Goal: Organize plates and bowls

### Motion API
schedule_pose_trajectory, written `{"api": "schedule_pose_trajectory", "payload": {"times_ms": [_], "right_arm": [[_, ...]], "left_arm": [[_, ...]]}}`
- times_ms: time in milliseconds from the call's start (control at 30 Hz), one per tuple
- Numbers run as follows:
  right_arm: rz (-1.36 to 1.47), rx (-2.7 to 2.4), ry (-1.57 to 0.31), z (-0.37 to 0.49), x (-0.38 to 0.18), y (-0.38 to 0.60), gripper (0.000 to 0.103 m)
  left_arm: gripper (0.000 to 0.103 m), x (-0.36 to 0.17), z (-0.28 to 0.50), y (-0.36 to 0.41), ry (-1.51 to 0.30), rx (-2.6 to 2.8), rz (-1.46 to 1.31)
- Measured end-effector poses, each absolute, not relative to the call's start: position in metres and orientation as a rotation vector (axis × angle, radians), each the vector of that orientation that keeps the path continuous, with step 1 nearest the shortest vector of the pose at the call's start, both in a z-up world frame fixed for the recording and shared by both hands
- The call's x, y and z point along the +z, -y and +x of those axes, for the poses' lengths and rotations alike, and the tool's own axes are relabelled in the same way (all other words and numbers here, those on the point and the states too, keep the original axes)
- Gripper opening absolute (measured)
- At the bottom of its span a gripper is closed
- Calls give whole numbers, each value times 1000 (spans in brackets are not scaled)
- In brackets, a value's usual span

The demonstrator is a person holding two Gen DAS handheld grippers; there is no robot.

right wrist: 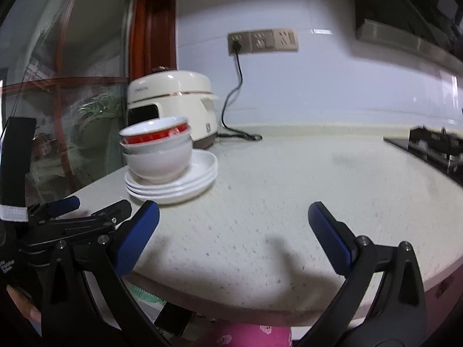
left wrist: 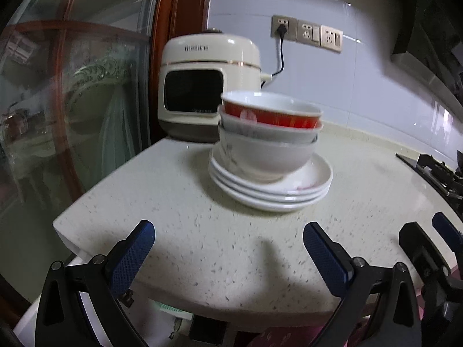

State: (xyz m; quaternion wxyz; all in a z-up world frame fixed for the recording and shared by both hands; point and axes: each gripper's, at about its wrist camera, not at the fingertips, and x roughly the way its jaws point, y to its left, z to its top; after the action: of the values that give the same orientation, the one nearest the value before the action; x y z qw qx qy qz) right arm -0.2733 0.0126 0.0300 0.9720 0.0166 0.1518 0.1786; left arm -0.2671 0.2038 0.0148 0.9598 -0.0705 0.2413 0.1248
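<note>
A stack of white plates point(left wrist: 315, 186) stands on the speckled counter point(left wrist: 202, 245). On it sit nested bowls: a large white bowl point(left wrist: 266, 156), a grey-white bowl, and a red-banded bowl point(left wrist: 277, 120) on top. The stack also shows in the right wrist view, with plates point(right wrist: 202, 170) and red-banded bowl point(right wrist: 153, 136). My left gripper point(left wrist: 228, 245) is open and empty, near the counter's front edge, short of the stack. My right gripper point(right wrist: 234, 228) is open and empty, to the right of the stack. The left gripper point(right wrist: 86, 211) shows at lower left in the right wrist view.
A cream rice cooker point(left wrist: 202, 86) stands behind the stack, plugged into wall sockets point(left wrist: 306, 33). A glass door with a wooden frame point(left wrist: 162, 57) is at the left. A gas hob point(right wrist: 428, 147) lies at the right. The counter's left edge point(left wrist: 95, 190) drops off.
</note>
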Motion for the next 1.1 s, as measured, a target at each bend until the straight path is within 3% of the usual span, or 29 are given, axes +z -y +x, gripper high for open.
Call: {"api": "schedule_pose_trajectory", "payload": {"times_ms": [1100], "right_arm": [[40,386,-329,-278,25,-15,103]], "left_arm": [[103,6,-269,-202,-507,263,-107]]}}
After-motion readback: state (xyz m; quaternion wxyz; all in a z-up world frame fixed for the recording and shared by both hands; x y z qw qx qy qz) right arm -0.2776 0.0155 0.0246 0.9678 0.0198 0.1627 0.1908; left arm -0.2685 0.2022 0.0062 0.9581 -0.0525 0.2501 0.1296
